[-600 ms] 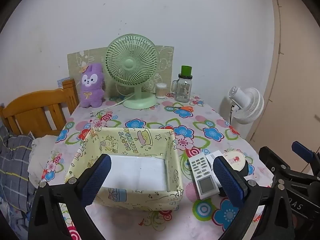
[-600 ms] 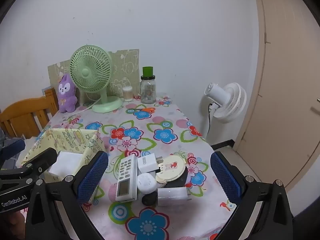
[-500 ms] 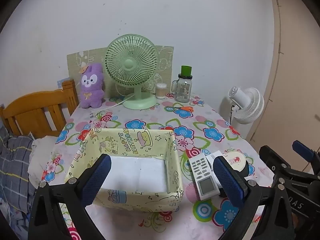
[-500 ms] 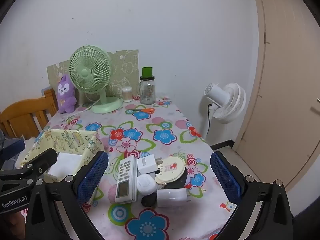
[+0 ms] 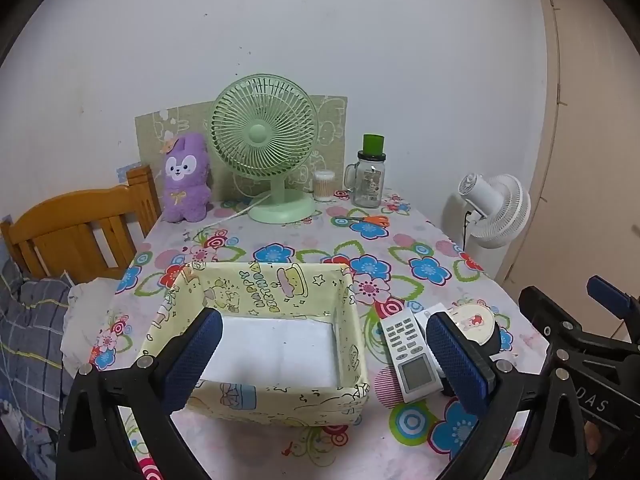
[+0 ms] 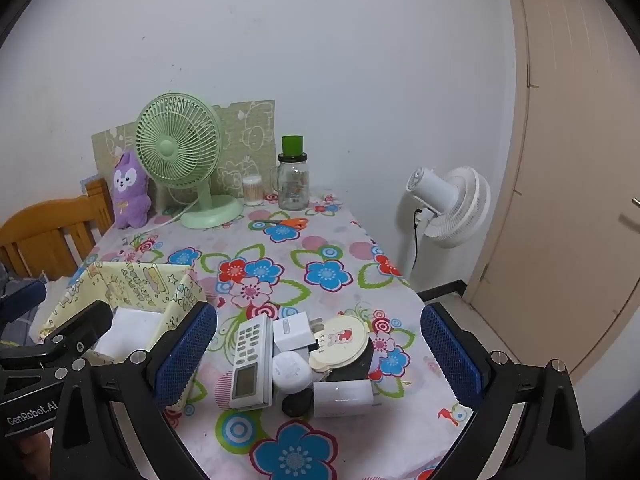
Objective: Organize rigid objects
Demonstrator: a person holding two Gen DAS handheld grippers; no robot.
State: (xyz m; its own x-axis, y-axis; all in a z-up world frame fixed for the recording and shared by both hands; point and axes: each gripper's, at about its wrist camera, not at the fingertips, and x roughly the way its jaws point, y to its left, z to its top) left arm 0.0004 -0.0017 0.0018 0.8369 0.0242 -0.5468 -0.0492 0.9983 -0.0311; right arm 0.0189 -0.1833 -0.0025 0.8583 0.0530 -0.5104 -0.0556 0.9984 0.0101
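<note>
Landmark: pale yellow cartoon-printed fabric storage box (image 5: 256,344), open-topped, white base, standing on the flower-patterned tablecloth (image 5: 280,248).

- Left gripper (image 5: 320,360): black frame, blue pads, jaws spread wide, nothing between them; hovers over the near side of the box.
- Right gripper (image 6: 316,356): same build, jaws spread wide and holding nothing; hovers above the cluster just right of the box.
- White remote control with grey display (image 6: 250,362): lies flat, just right of the box.
- White square plug adapter (image 6: 290,334): beside the remote, on the side away from the box.
- Round cream compact with a bear picture (image 6: 340,344): right of the adapter, resting on a dark object.
- White rounded puck-shaped item (image 6: 292,372) and white block-shaped charger (image 6: 342,398): nearest the camera in the cluster; a small black round item (image 6: 296,402) touches both.
- Mint-green desk fan (image 5: 264,140), purple plush rabbit (image 5: 186,178), glass jar with green lid (image 5: 370,178), orange-handled scissors (image 5: 370,220): beyond the box, towards the wall.
- White floor fan (image 6: 452,206): off the table, well right of the box.
</note>
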